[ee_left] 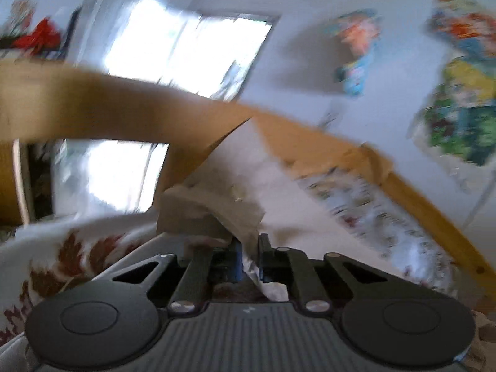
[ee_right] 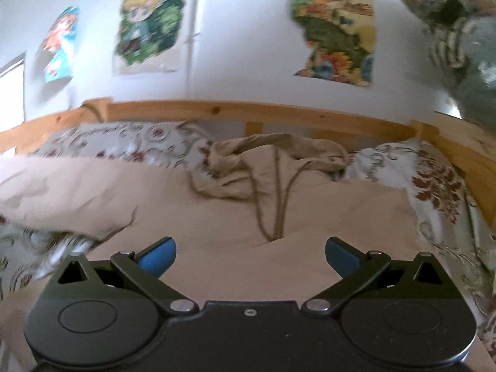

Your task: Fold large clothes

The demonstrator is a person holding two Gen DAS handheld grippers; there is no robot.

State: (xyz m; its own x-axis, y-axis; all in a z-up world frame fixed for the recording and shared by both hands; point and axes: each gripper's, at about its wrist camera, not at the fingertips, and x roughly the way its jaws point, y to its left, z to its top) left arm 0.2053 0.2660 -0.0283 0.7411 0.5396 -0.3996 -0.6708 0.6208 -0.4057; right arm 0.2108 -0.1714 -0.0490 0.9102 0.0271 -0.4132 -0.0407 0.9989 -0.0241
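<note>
A large beige garment lies spread over the bed, with its hood and drawstrings bunched toward the headboard. My right gripper is open and empty, low over the garment's near part. My left gripper is shut on a fold of the beige garment and holds it lifted; the view is blurred by motion and tilted.
A wooden bed frame runs along the white wall behind. Floral pillows and floral bedding lie around the garment. Pixel-art posters hang on the wall. A bright window shows in the left wrist view.
</note>
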